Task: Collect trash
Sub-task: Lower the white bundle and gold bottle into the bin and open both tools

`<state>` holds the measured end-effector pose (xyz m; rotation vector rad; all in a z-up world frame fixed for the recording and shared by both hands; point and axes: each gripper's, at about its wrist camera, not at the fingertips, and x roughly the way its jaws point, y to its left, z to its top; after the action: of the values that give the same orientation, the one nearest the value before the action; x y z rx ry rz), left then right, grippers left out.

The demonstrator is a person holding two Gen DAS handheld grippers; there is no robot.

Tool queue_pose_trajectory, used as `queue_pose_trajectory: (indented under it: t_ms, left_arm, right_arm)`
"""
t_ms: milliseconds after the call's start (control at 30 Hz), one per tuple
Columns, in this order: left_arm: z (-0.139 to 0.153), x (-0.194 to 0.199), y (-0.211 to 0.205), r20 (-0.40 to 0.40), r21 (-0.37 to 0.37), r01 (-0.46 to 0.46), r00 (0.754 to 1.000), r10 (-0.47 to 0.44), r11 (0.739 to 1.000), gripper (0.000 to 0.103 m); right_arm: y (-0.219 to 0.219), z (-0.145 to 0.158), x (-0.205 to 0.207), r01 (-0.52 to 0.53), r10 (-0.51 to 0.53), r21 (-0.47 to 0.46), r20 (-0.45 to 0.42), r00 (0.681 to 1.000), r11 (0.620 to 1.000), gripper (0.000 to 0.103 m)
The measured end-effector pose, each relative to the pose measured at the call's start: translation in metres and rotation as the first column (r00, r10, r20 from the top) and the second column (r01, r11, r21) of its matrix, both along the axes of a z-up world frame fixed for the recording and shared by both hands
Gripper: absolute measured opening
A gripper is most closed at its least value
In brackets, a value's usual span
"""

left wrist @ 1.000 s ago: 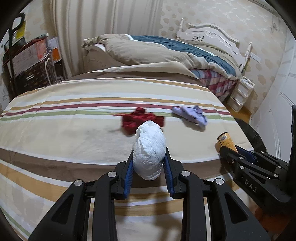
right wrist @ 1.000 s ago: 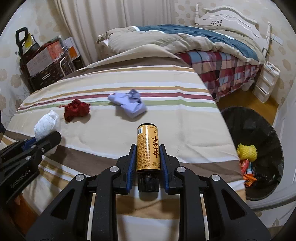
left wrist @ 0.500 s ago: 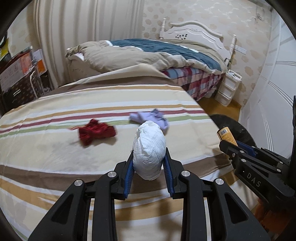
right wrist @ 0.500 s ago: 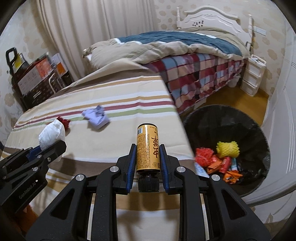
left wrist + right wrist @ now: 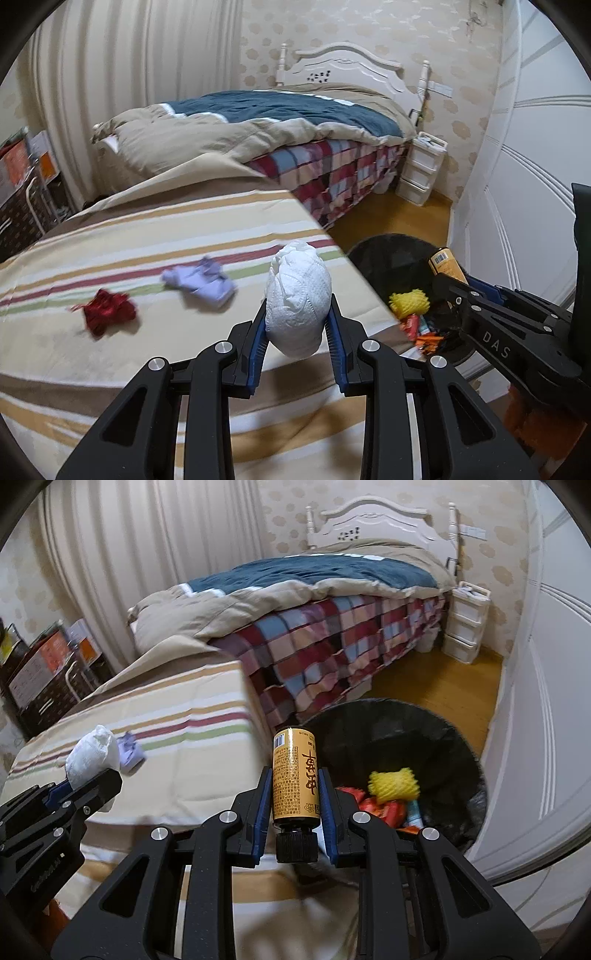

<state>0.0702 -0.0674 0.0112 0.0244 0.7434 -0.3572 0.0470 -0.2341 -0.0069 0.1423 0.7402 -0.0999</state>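
Observation:
My left gripper (image 5: 297,317) is shut on a white crumpled paper wad (image 5: 297,295), held above the striped bed cover near its right edge. My right gripper (image 5: 295,794) is shut on a yellow bottle (image 5: 295,775) with a black cap, held at the bed's edge beside the black-lined trash bin (image 5: 443,738). The bin holds a yellow foam net (image 5: 393,784) and red and orange wrappers. A red crumpled piece (image 5: 109,310) and a purple crumpled piece (image 5: 201,282) lie on the striped cover. The right gripper with the bottle (image 5: 448,264) shows at the right of the left wrist view.
The striped bed cover (image 5: 147,236) fills the left. A second bed with a plaid blanket (image 5: 332,653) stands behind. A white drawer unit (image 5: 465,624) sits by the headboard. A white door (image 5: 546,701) is right of the bin. Shelves with boxes (image 5: 48,675) stand far left.
Both grippers have swung to the right with their loads. The trash bin has come into fuller view, now close in front of the right gripper. The grips have not changed.

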Motion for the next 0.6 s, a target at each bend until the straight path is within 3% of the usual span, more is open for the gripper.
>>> queue_pose_trajectory:
  t_ms: [600]
  left_arm:
    - [-0.006,0.043,-0.092,-0.001,0.030,0.097,0.995,-0.097,0.995,0.031]
  right_arm:
    - [-0.079,-0.011,0.025,0.138,-0.138,0.014,-0.006,0.990,0.990,0.024]
